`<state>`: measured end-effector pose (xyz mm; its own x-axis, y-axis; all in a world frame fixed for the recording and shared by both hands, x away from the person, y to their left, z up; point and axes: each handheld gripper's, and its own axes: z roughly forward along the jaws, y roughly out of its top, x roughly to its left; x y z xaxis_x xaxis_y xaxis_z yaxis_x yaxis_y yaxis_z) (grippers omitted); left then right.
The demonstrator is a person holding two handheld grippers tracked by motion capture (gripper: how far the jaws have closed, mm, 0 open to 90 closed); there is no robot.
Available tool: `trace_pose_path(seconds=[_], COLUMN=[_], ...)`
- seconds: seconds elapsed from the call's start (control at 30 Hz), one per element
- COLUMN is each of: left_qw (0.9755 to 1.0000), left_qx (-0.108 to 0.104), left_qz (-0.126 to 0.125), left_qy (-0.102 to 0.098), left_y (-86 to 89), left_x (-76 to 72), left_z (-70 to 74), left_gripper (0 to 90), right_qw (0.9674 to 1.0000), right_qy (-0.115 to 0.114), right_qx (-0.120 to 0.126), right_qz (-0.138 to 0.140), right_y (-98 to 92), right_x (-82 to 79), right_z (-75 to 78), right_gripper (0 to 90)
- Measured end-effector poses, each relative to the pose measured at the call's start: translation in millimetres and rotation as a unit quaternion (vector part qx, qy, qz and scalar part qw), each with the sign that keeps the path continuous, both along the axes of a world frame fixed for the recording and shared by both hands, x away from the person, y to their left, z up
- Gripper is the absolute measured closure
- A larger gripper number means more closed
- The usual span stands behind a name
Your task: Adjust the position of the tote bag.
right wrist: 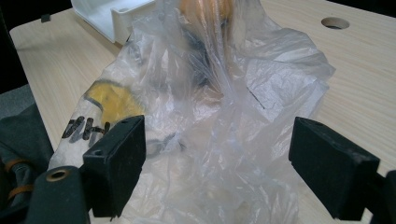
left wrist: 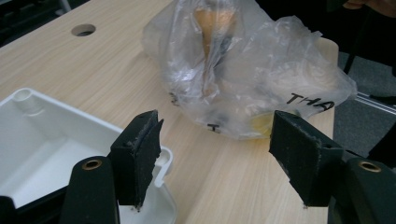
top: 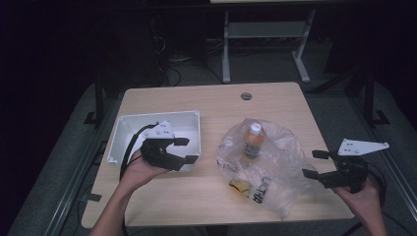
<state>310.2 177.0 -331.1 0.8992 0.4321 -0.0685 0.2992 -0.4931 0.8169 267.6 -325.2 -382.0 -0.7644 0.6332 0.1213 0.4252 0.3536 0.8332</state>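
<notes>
A crumpled, thin, clear plastic bag with black letters [top: 265,169] lay near the middle of the pale wood-grain counter [top: 206,101], to the right of a white, rectangular, hard plastic tray with rounded corner posts [top: 128,130]. Inside the bag stood one bottle with a white cap and orange content [top: 254,138], and one yellow thing [right wrist: 112,100] lay low in the bag, too wrapped to name. There was one bag, one tray and one round hole [top: 246,96] in the counter near its far edge. The left tool [top: 184,150], black with rough foam-like pads, hung over the right front corner of the tray; it was released, jaws wide apart, nothing between them. The right tool [top: 314,163] was at the right edge of the bag, also released and wide; in the right gripper view the loose film of the bag lay between its pads, but they did not press on it.
</notes>
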Motion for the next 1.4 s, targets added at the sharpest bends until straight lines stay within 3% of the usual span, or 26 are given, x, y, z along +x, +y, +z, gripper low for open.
trace_pose_path(seconds=[0.67, 1.4], left_qw=[0.9993, 0.9971], left_qx=[0.014, 0.034], left_qz=[-0.033, -0.067], left_qy=[0.007, 0.013], left_y=[-38.5, -84.9], left_x=[18.3, 38.8], left_z=[-0.7, -1.5], left_gripper=[33.2, 34.3], right_qw=[1.0000, 1.0000], right_qy=[-0.004, -0.004], right_qx=[0.000, -0.002], right_qz=[0.002, 0.006], right_y=[-1.2, 0.1], right_x=[0.6, 0.7], right_z=[1.1, 1.1], right_gripper=[18.2, 18.3])
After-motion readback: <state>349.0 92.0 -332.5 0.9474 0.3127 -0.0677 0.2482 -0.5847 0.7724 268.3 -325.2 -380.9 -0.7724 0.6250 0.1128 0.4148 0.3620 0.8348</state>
